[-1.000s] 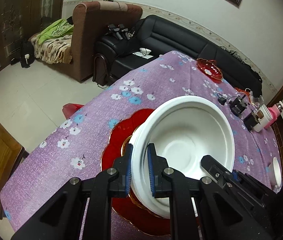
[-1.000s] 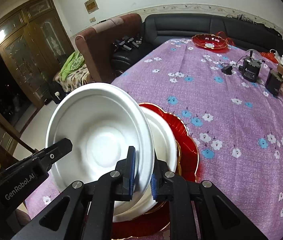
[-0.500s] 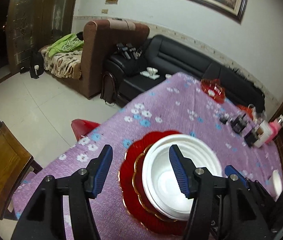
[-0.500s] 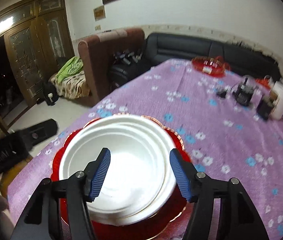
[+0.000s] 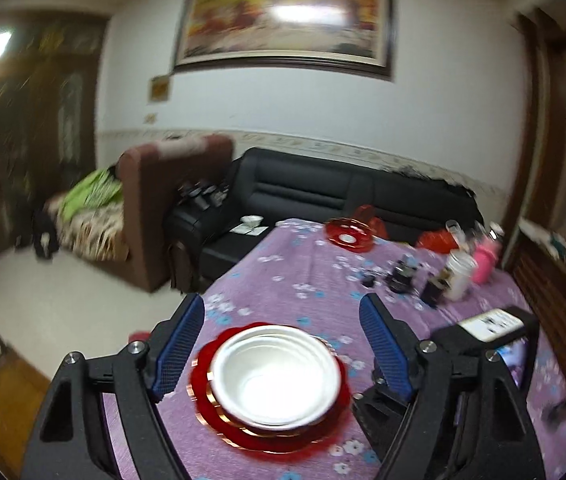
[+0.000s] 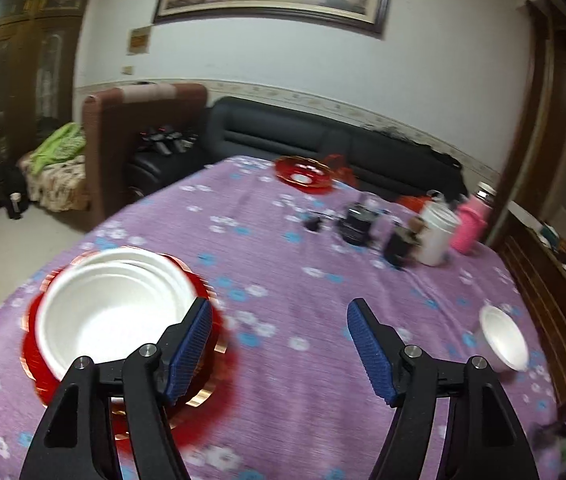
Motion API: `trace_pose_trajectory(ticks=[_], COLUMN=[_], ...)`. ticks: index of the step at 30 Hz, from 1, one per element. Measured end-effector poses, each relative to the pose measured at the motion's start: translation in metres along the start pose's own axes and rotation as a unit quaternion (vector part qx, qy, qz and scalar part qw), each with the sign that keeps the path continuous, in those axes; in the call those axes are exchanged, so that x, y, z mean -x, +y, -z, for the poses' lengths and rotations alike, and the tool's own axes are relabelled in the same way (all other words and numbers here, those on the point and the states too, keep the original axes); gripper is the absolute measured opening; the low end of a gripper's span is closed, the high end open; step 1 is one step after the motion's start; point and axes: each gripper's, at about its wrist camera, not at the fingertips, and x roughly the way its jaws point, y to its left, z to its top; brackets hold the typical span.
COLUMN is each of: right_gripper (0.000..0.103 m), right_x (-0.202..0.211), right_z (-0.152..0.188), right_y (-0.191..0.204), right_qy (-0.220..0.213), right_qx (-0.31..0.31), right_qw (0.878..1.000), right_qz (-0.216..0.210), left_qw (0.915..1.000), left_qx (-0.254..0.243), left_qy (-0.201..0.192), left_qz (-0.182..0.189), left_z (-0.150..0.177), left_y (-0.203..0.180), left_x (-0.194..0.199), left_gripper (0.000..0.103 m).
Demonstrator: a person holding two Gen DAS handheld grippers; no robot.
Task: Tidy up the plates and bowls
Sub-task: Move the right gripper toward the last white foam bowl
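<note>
Here the purple flowered tablecloth (image 6: 283, 280) fills most of both views, with a black sofa (image 5: 343, 196) and a framed painting (image 5: 283, 24) behind it. On the near-left part of the cloth sits the stack: red gold-edged plates (image 5: 219, 412) underneath and nested white bowls (image 5: 277, 376) on top, upright and centred. Across the table, a second red dish (image 6: 303, 174) lies at the far edge, and a small white bowl (image 6: 503, 338) rests alone near the right side, well apart from the stack. A cluster of a white cup (image 6: 437, 236), a pink bottle (image 6: 471, 226) and dark gadgets stands between them.

The left gripper (image 5: 283, 344) hangs above the stack with fingers spread wide, holding nothing. The right gripper (image 6: 279, 346) is likewise spread and empty, just right of the stack.

Judging by this, the main stacking looks done; the lone small bowl and perhaps the far red dish seem left to gather.

No writing or brand can be read; motion blur smears the details
</note>
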Motion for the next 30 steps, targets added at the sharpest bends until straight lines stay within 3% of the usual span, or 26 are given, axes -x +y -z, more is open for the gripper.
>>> trace_pose_trajectory(ticks=[7, 14, 18, 21, 23, 25, 30], right_gripper=[0.074, 0.074, 0.080, 0.080, 0.080, 0.080, 0.080], right_x=[-0.002, -0.005, -0.007, -0.010, -0.012, -0.015, -0.018], right_z=[0.016, 0.028, 0.031, 0.035, 0.040, 0.044, 0.049], right_y=[-0.039, -0.073, -0.083, -0.094, -0.105, -0.117, -0.129], right_qy=[0.019, 0.030, 0.033, 0.033, 0.033, 0.037, 0.040], right_qx=[-0.017, -0.044, -0.044, -0.044, -0.050, -0.062, -0.068], right_qw=[0.999, 0.997, 0.996, 0.995, 0.994, 0.993, 0.991], right_qz=[0.034, 0.055, 0.074, 0.087, 0.095, 0.098, 0.105], left_qw=[0.9985, 0.9955, 0.9921, 0.9884, 0.9799, 0.9705, 0.9526], left_qx=[-0.048, -0.091, -0.120, -0.113, -0.099, -0.097, -0.105], left_qy=[0.012, 0.021, 0.015, 0.021, 0.043, 0.057, 0.096], left_qz=[0.023, 0.017, 0.033, 0.098, 0.168, 0.213, 0.269], left_z=[0.002, 0.008, 0.012, 0.012, 0.014, 0.016, 0.028], left_y=[-0.058, -0.094, -0.115, -0.117, -0.114, -0.116, -0.131], left_x=[-0.003, -0.008, -0.003, 0.003, 0.006, 0.006, -0.001], left_gripper=[0.079, 0.080, 0.080, 0.080, 0.080, 0.079, 0.079])
